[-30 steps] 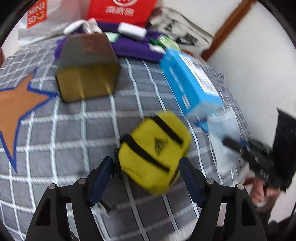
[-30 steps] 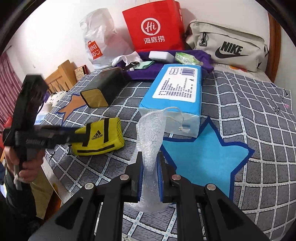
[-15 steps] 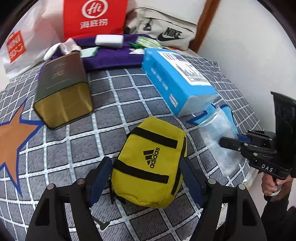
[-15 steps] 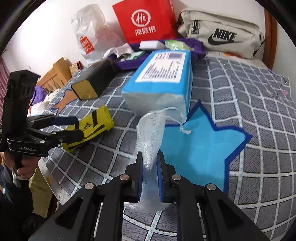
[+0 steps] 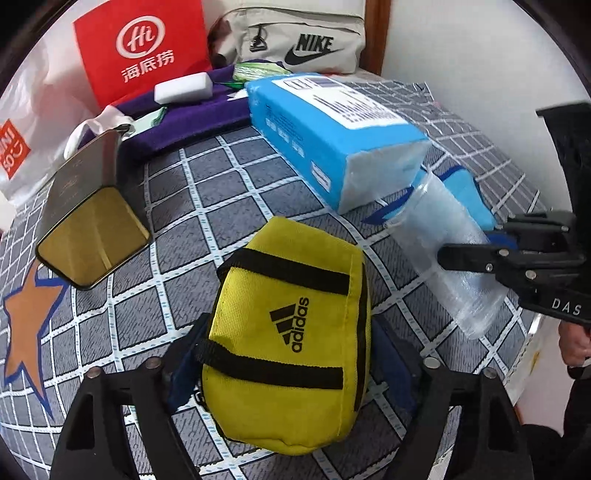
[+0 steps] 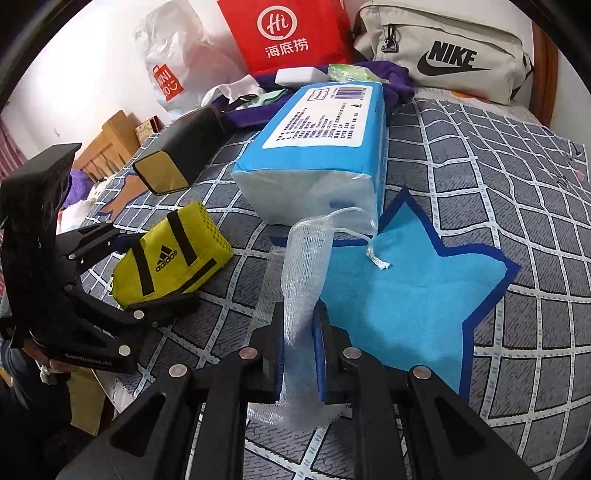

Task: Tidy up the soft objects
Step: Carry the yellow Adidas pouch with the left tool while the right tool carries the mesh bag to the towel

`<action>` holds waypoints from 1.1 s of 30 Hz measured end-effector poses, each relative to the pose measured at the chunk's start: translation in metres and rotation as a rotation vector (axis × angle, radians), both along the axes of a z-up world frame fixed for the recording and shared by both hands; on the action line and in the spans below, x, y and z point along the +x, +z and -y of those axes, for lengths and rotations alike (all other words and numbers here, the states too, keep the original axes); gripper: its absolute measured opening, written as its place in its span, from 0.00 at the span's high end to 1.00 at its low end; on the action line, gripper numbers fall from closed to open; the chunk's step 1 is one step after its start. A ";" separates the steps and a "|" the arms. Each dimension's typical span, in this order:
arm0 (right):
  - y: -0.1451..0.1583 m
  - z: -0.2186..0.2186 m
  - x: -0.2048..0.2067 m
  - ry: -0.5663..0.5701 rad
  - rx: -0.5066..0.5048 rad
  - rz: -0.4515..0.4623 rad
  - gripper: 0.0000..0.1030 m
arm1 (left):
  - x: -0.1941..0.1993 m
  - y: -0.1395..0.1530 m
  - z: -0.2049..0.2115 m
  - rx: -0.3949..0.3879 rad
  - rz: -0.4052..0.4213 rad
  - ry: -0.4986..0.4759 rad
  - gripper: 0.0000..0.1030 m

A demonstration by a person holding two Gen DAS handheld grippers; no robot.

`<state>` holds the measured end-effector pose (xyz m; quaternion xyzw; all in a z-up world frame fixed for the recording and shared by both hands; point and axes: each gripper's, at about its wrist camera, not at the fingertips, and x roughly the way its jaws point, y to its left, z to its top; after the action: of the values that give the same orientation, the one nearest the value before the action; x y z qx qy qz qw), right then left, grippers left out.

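Two claws are busy: the left claw [image 5: 288, 362] is clamped on a yellow pouch [image 5: 291, 332], the right claw [image 6: 300, 354] on a white mesh bag [image 6: 303, 280].

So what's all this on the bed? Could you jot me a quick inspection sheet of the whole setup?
Surface: grey checked bedspread with blue and orange stars.
Job's things: yellow pouch between the left gripper's fingers; white mesh bag pinched in the right gripper.
Clutter: blue tissue pack, dark tin, purple cloth with small packets on it.
Grippers: left gripper straddles the pouch, grip unclear; right gripper shut on the mesh bag.
Cables: nothing seen.
Surroundings: red paper bag, beige sports bag, white plastic bag, white wall.
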<state>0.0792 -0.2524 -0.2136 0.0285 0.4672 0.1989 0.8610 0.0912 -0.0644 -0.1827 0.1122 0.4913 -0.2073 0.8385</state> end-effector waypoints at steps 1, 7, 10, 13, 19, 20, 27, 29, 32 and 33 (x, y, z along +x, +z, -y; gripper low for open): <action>0.001 0.000 -0.001 0.002 -0.003 0.003 0.87 | 0.000 0.001 -0.003 -0.007 -0.001 0.006 0.31; 0.014 -0.002 -0.002 0.030 0.037 0.025 0.87 | 0.008 0.010 -0.036 -0.095 -0.029 0.122 0.40; 0.022 -0.005 -0.003 0.047 0.055 0.042 0.87 | 0.010 0.017 -0.050 -0.124 -0.024 0.171 0.41; 0.032 -0.006 -0.004 0.064 0.083 0.055 0.88 | 0.011 0.029 -0.061 -0.154 -0.007 0.200 0.41; 0.061 -0.011 -0.002 0.106 0.142 0.104 0.88 | 0.017 0.057 -0.076 -0.212 0.031 0.230 0.41; 0.065 -0.013 0.000 0.109 0.139 0.113 0.88 | 0.018 0.062 -0.078 -0.218 0.039 0.241 0.41; 0.085 -0.019 0.020 0.097 0.092 0.139 0.88 | 0.034 0.079 -0.090 -0.251 0.053 0.297 0.41; 0.090 -0.020 0.026 0.092 0.083 0.149 0.88 | 0.038 0.084 -0.093 -0.265 0.055 0.311 0.41; 0.099 -0.020 0.035 0.092 0.078 0.166 0.88 | 0.045 0.089 -0.099 -0.281 0.058 0.332 0.41; 0.102 -0.019 0.039 0.090 0.078 0.171 0.88 | 0.048 0.090 -0.101 -0.283 0.058 0.339 0.41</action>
<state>0.1180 -0.2330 -0.1116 0.0239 0.3846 0.2572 0.8862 0.1388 0.0364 -0.0924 -0.0849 0.4447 -0.1267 0.8826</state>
